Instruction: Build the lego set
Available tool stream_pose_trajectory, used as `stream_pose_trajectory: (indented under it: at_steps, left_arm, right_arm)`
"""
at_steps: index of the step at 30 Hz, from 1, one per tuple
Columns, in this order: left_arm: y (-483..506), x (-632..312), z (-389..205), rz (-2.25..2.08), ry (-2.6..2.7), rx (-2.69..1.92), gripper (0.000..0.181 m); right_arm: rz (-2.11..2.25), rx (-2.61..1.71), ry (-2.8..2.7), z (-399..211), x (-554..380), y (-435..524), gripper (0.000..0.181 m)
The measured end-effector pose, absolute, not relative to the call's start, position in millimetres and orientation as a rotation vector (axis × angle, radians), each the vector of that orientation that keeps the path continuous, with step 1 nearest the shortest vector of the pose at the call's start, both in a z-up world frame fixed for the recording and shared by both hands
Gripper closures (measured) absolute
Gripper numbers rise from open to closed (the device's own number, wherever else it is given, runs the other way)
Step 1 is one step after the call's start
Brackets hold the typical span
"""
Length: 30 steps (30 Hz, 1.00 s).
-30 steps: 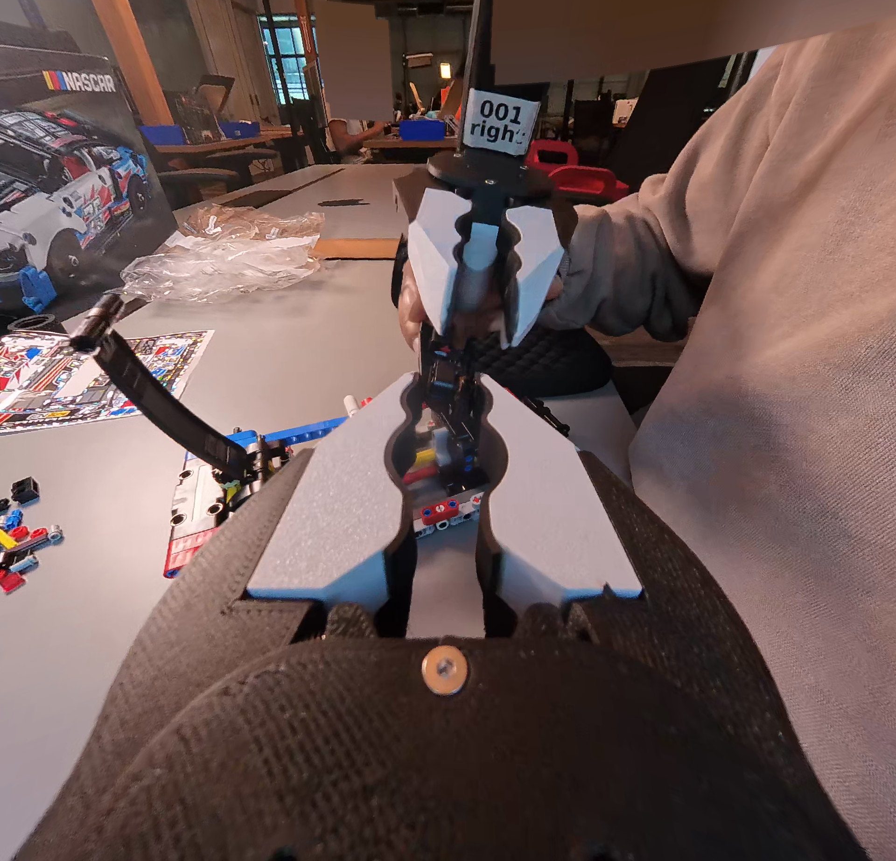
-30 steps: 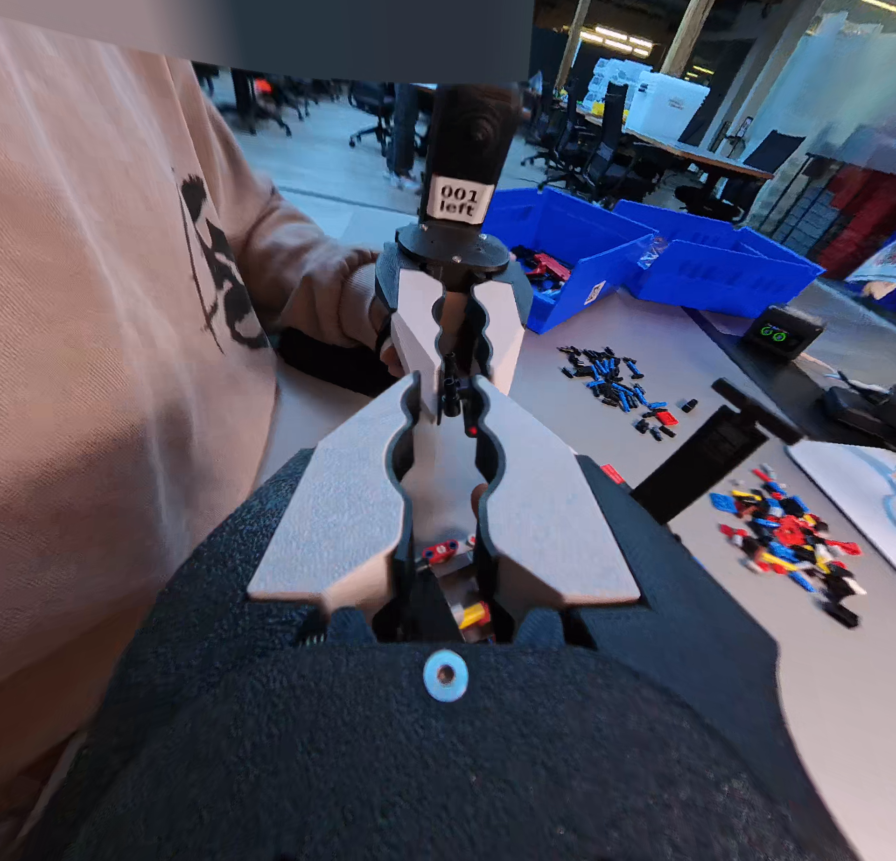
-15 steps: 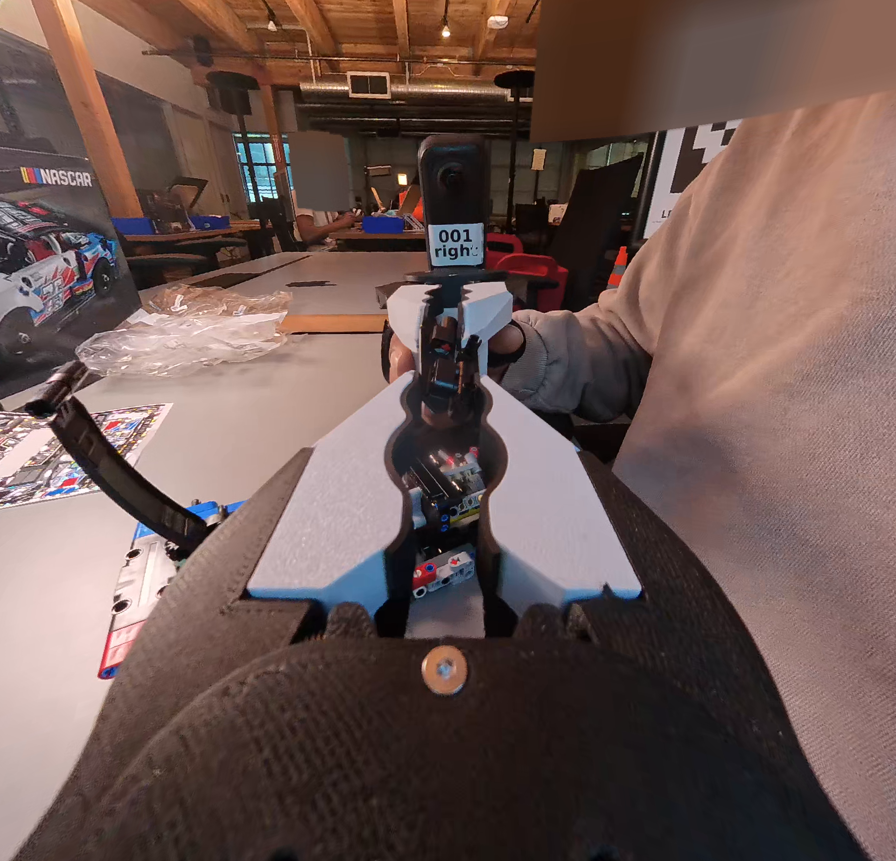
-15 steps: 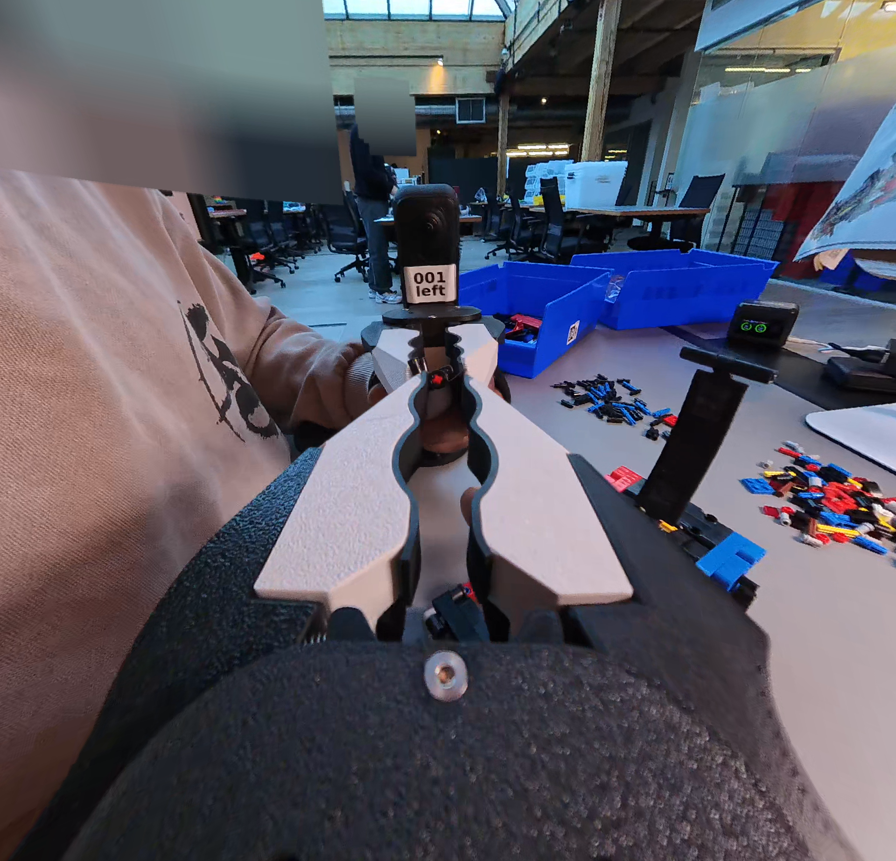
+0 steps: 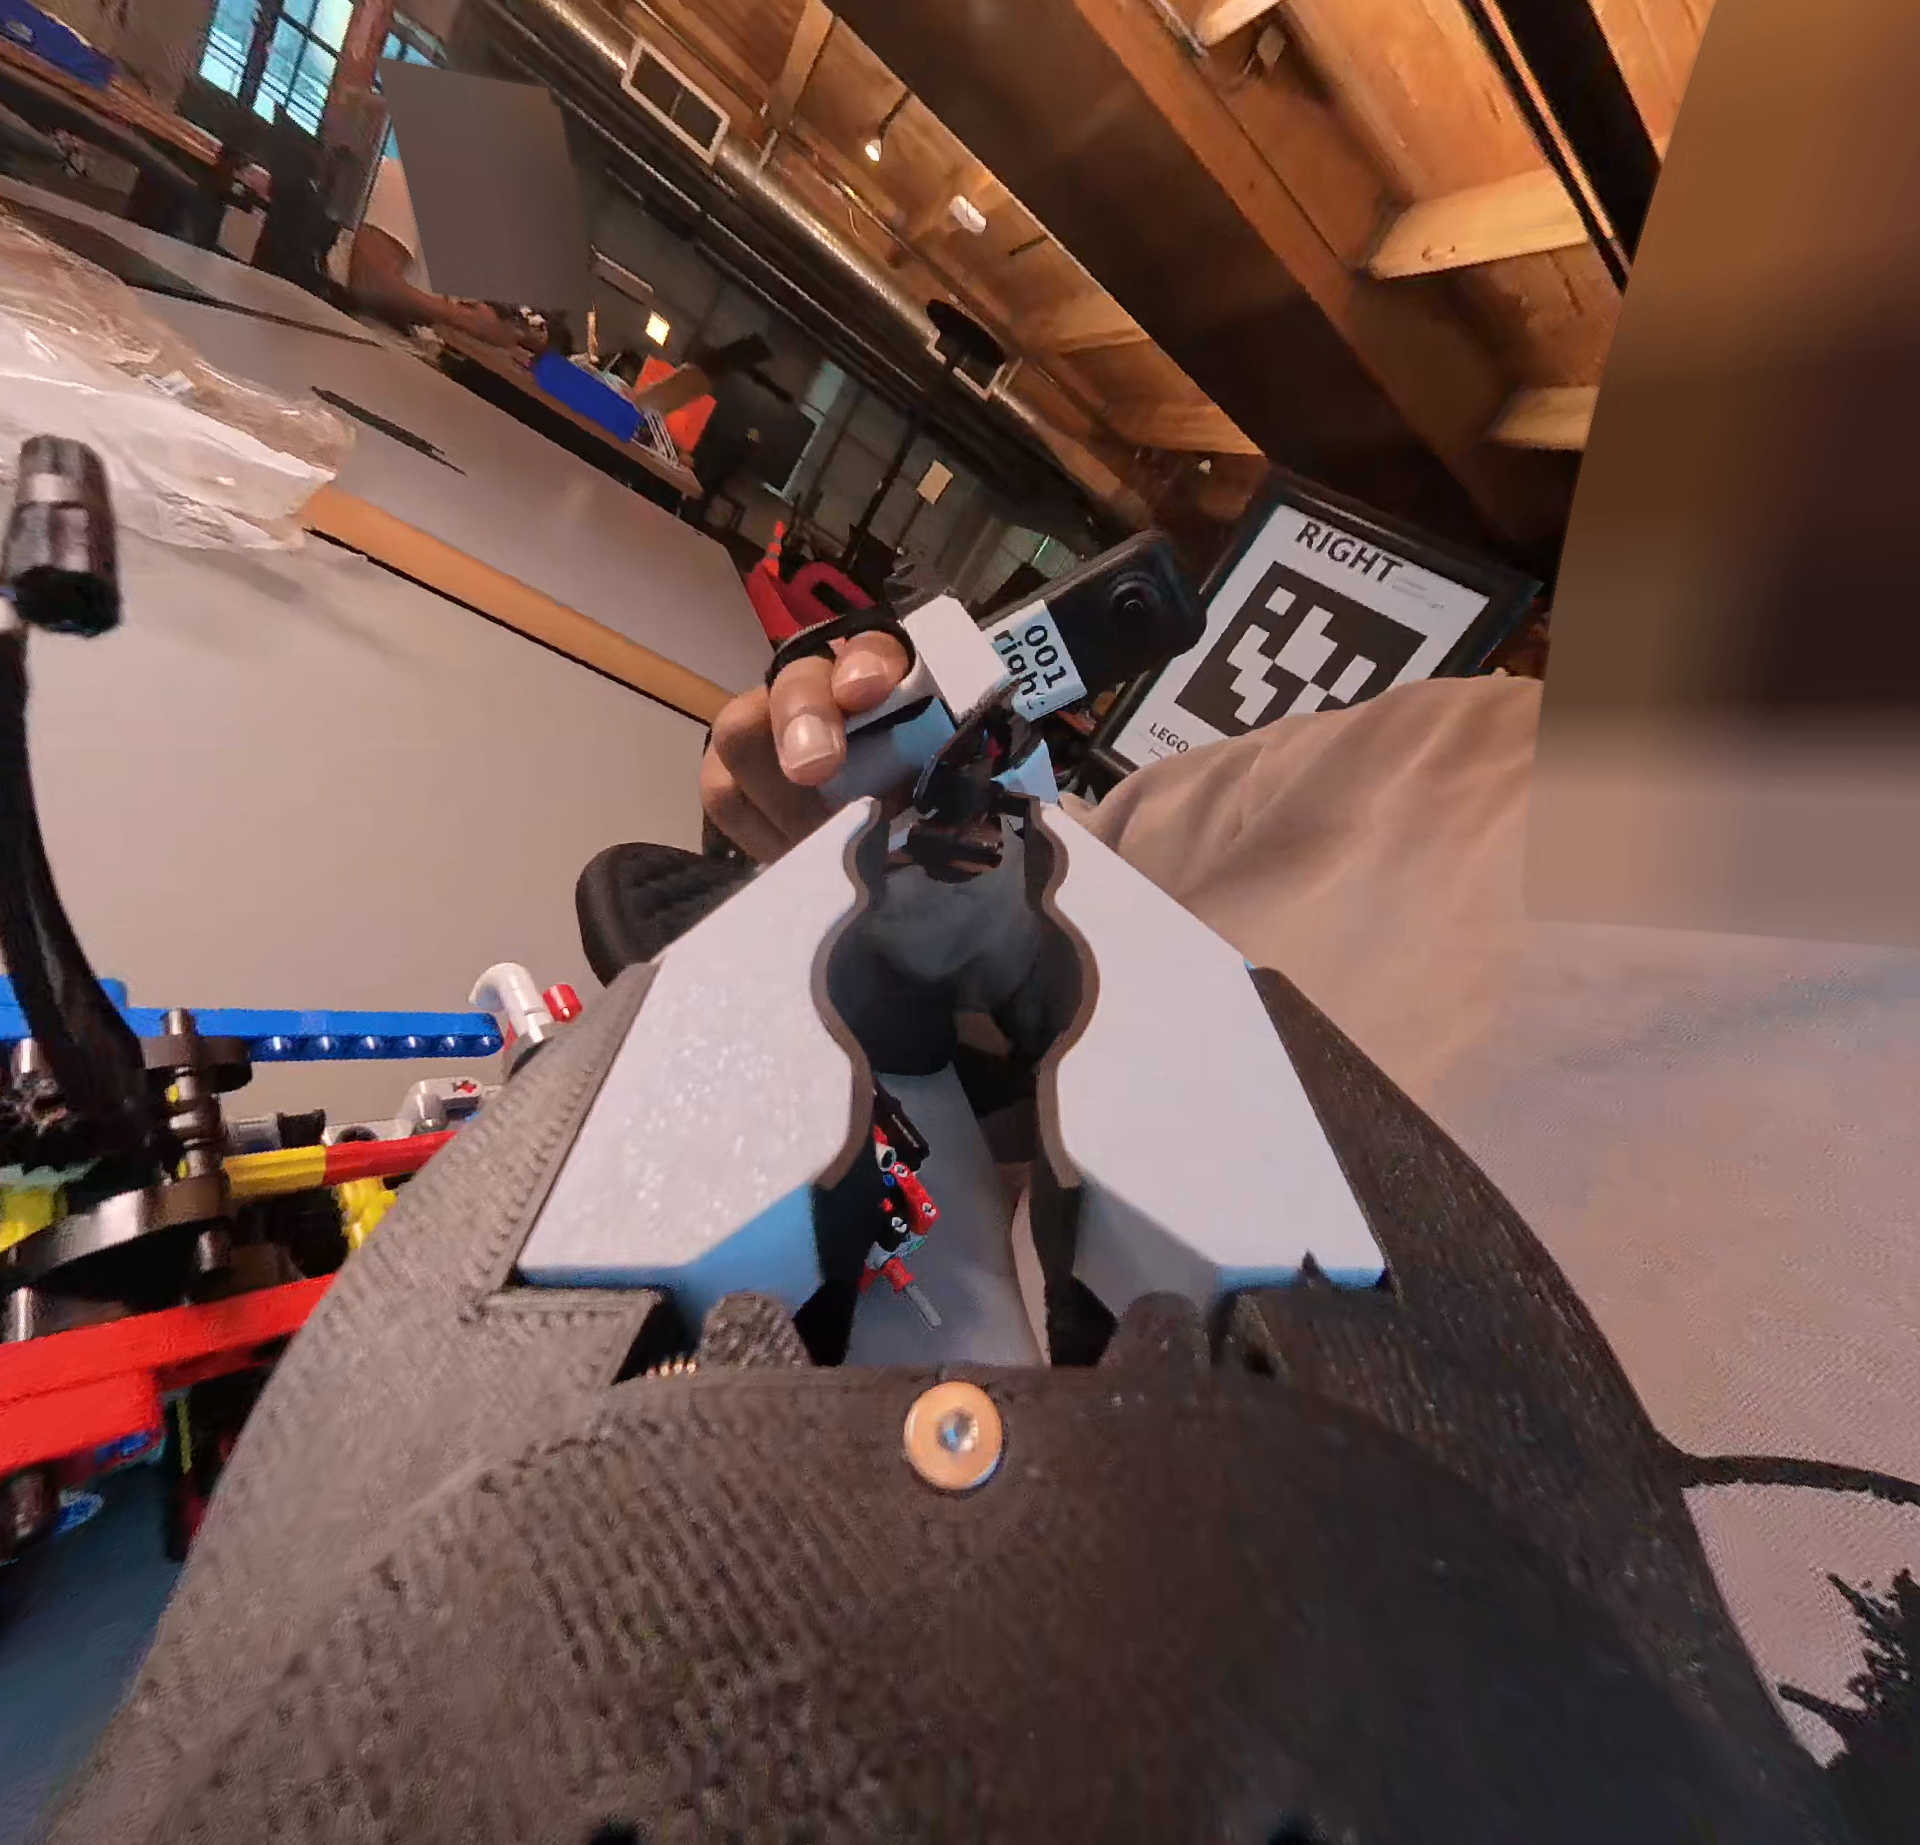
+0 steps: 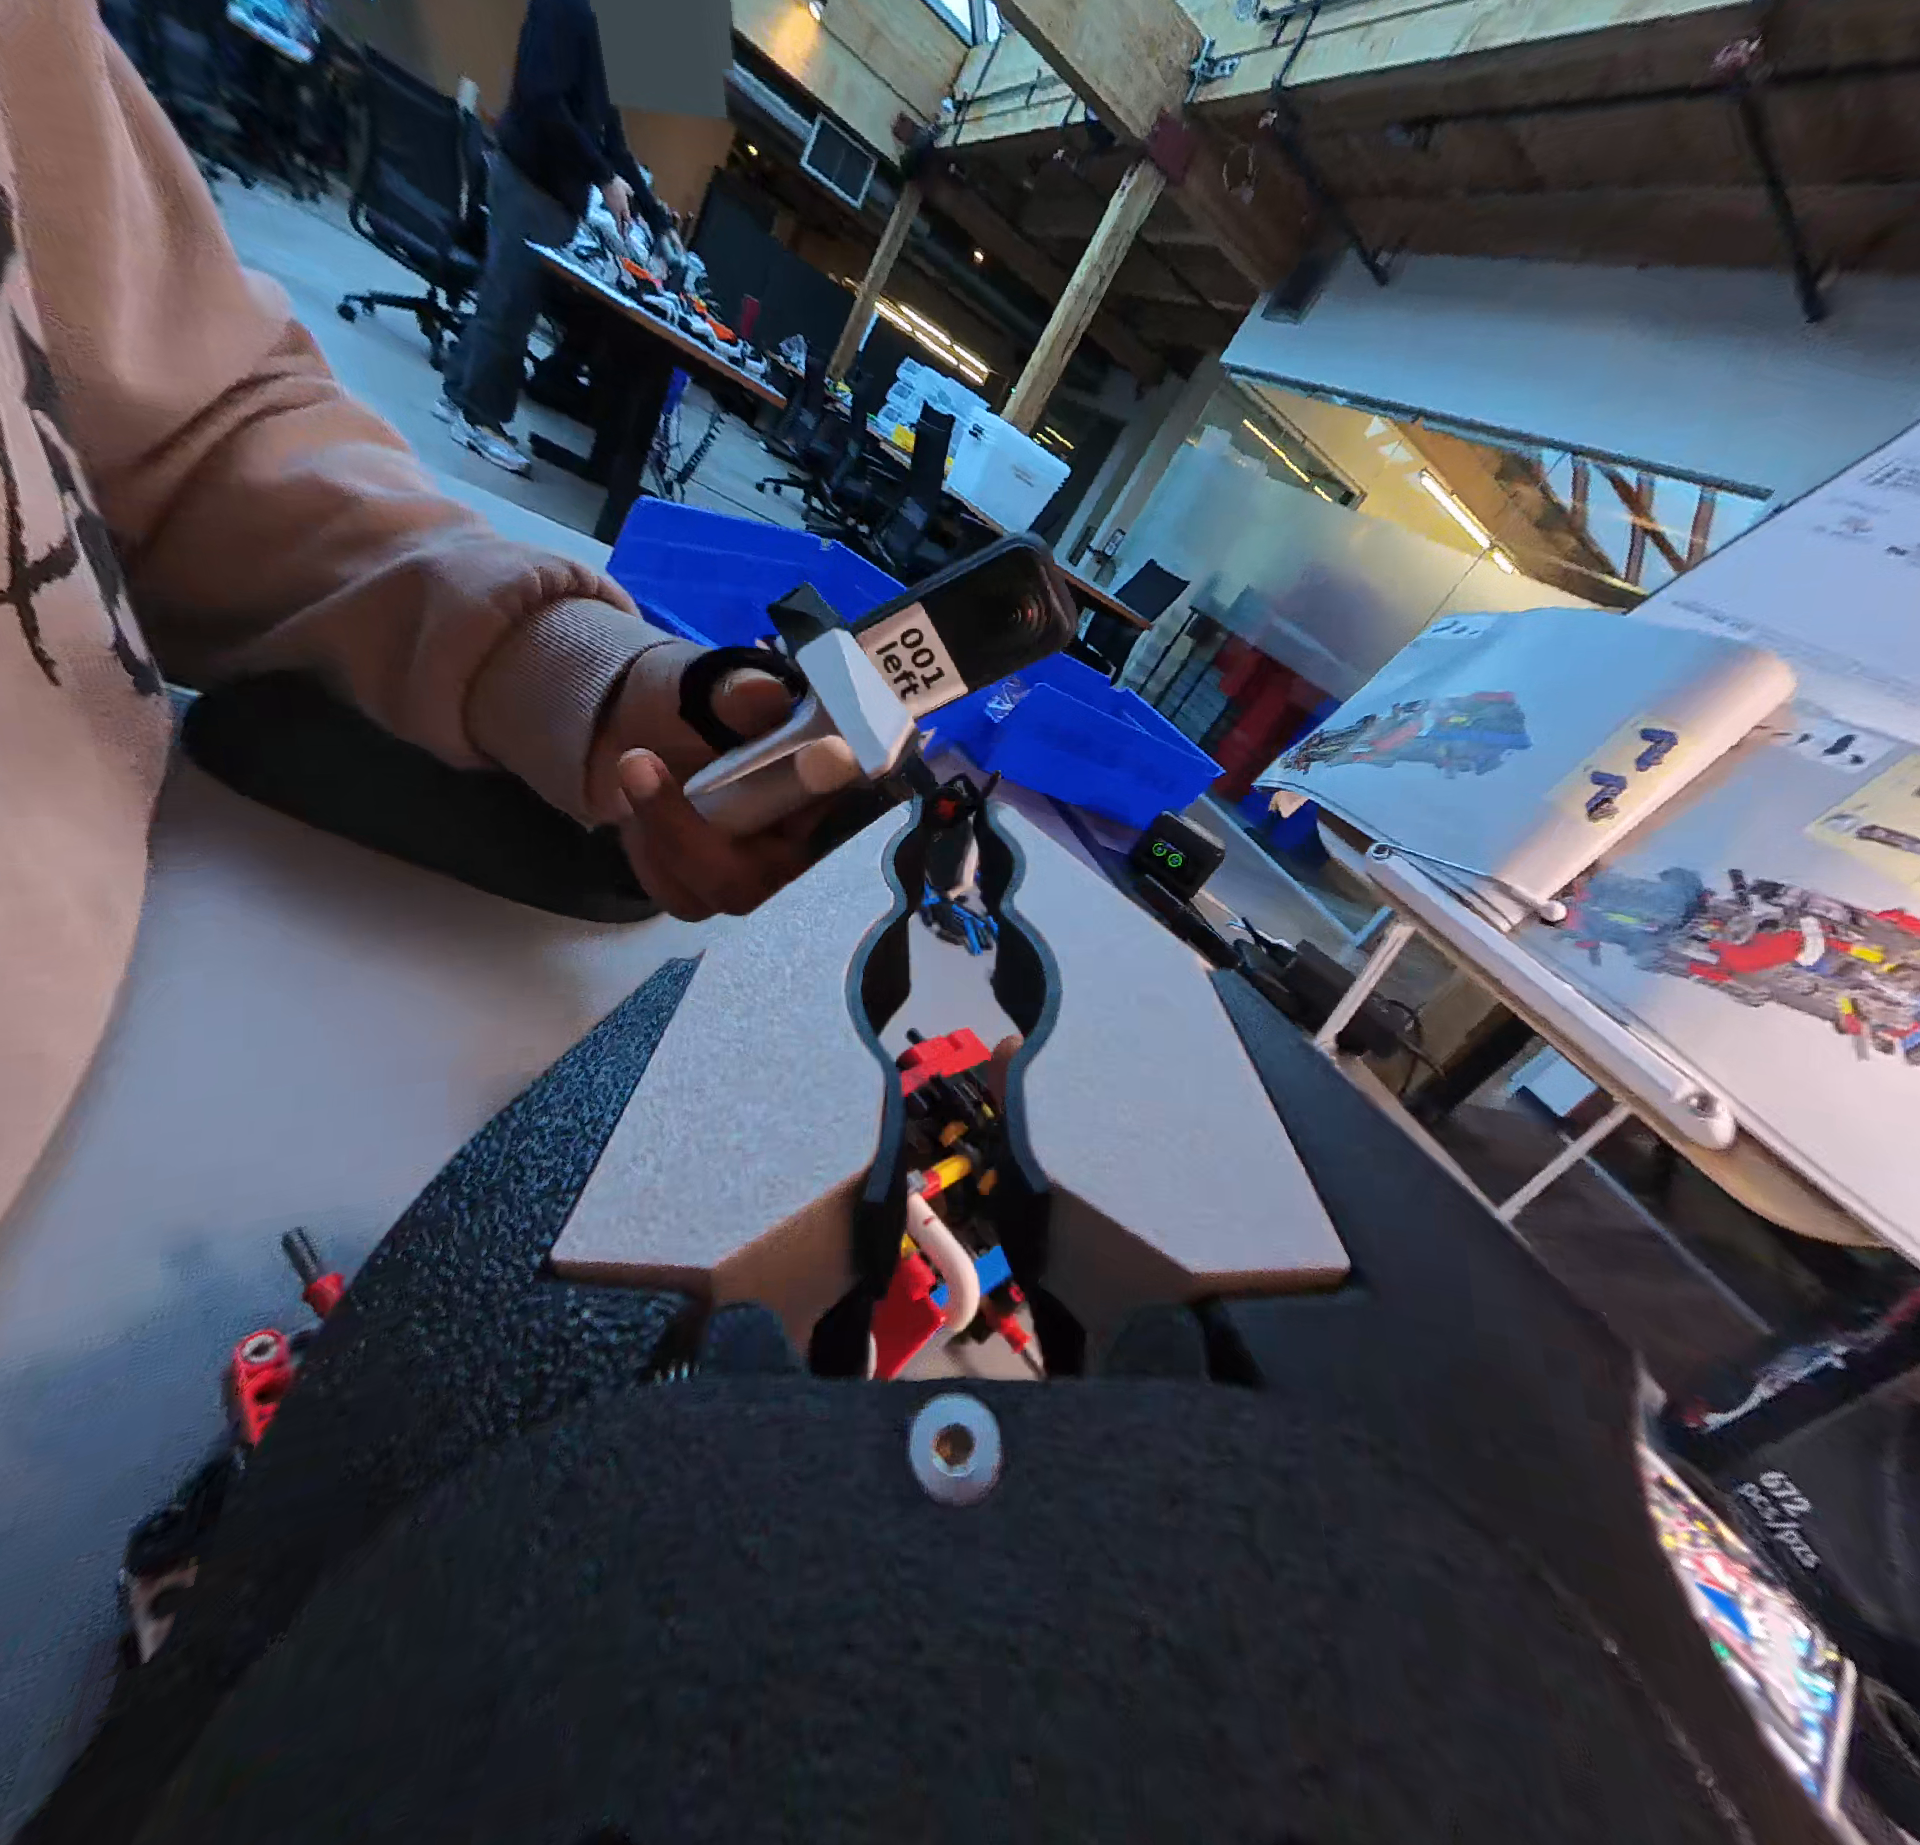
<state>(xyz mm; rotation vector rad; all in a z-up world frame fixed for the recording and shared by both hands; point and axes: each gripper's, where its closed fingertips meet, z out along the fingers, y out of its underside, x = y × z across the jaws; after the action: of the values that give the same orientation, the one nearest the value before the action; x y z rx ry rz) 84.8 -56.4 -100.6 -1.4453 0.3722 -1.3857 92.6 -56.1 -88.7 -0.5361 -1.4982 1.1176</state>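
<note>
Both grippers have tilted since a moment ago; left gripper (image 5: 951, 839) and right gripper (image 6: 951, 819) fingers nearly closed, together pinching a small black piece (image 5: 961, 808) above the lego chassis (image 5: 156, 1172); joining seems underway.

Both hand-held grippers have tilted sideways: the left hand-held gripper (image 5: 954, 827) and right hand-held gripper (image 6: 948, 808) now meet tip-to-tip on a small black Lego piece (image 5: 961, 793), apparently raised higher off the grey counter (image 5: 343, 756).
</note>
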Motion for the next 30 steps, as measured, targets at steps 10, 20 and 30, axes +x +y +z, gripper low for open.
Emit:
stream_pose_trajectory:
  at_steps: [10, 20, 30]
  left_arm:
    - [-43.3, 83.0, -108.8, -1.202, 0.461, -1.505, 0.167]
    - [-31.8, 87.7, -129.3, -0.812, 0.738, -1.591, 0.167]
    - [-22.9, 78.7, -137.2, -0.781, 0.758, -1.597, 0.167]
  right_arm:
    - [1.152, -0.654, -1.572, -108.8, 95.9, -50.2, 0.17]
    - [1.337, -1.13, -1.758, -126.0, 82.4, -38.3, 0.167]
    - [1.493, -1.329, -1.746, -140.2, 72.0, -27.3, 0.175]
